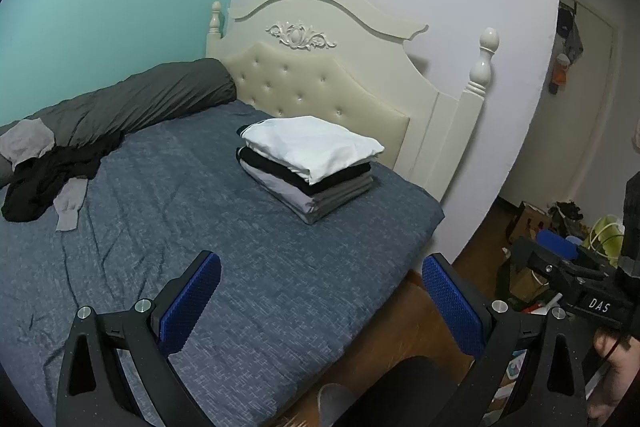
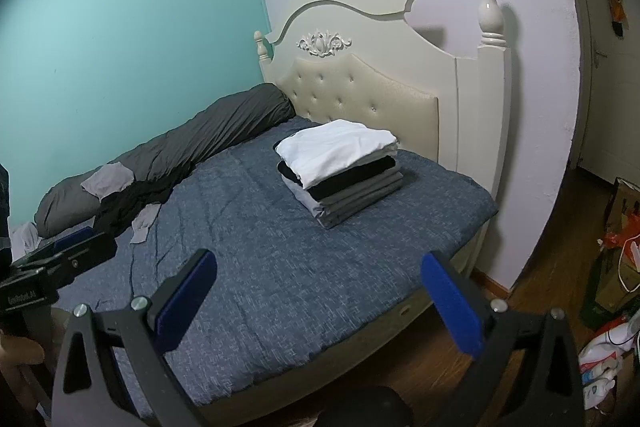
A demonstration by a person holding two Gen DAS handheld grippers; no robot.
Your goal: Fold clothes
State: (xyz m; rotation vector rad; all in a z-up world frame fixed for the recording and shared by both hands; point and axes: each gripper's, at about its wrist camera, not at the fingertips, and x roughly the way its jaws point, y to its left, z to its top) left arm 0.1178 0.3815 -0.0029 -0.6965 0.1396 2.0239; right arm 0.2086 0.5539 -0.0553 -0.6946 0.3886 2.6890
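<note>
A stack of folded clothes (image 1: 310, 165), white on top, then black and grey, lies on the blue bed (image 1: 224, 247) near the headboard; it also shows in the right wrist view (image 2: 340, 167). A heap of unfolded black and grey clothes (image 1: 44, 179) lies at the bed's far left, seen too in the right wrist view (image 2: 128, 199). My left gripper (image 1: 320, 291) is open and empty, held above the bed's near edge. My right gripper (image 2: 318, 291) is open and empty, also above the near edge. Each gripper shows at the other view's side.
A rolled dark grey duvet (image 1: 132, 103) lies along the teal wall. A cream headboard (image 1: 320, 75) with posts stands behind the stack. Bags and clutter (image 2: 616, 291) sit on the wooden floor at the right, near a doorway (image 1: 580, 99).
</note>
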